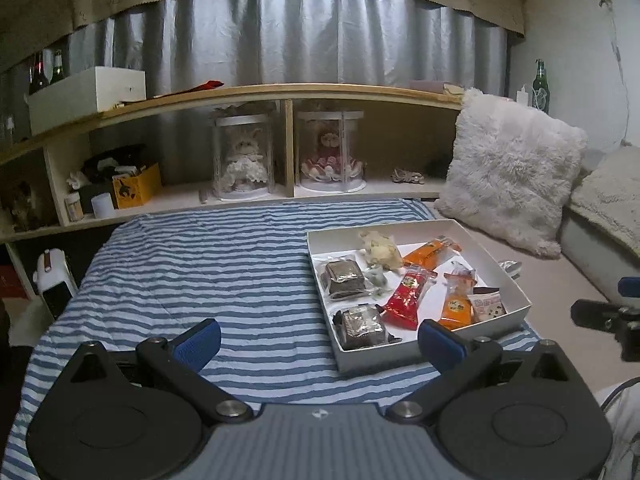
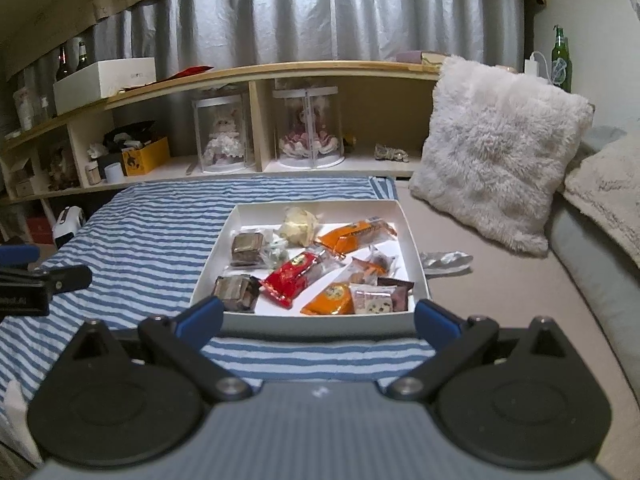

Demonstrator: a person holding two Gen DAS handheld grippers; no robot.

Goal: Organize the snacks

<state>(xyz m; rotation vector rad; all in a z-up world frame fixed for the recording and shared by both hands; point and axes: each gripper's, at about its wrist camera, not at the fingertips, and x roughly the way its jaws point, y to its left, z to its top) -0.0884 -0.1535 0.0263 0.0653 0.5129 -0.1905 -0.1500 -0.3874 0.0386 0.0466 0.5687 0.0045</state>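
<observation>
My white cardboard box [image 2: 414, 258] sits low and square on the blue-and-white striped cloth [image 2: 152, 236], its right edge reaching the plain beige surface beside it, and all the snacks I can see lie loose inside it. Along the left wall are two dark square cakes in clear crinkled wrap, one far [image 2: 247, 247] and one near [image 2: 236, 292]. Towards the back lies a pale, lumpy snack [image 2: 298, 222], with a long orange packet [image 2: 352, 236] angled next to it. In the middle lies a glossy red packet [image 2: 294, 278], tilted, and at the near wall an orange pouch [image 2: 330, 300] touches a small pinkish cookie packet [image 2: 376, 302], behind which peeks a dark brown wrapper [image 2: 402, 290]. My left gripper [image 1: 320, 338] hovers over the striped cloth, fingers spread wide and holding nothing, its right fingertip just in front of the box's near corner. My right gripper [image 2: 318, 316] is likewise wide apart and empty, straddling the near wall of the box. A crumpled silver wrapper [image 2: 444, 260] lies outside the box on the beige surface, near a shaggy white cushion [image 2: 496, 160].
</observation>
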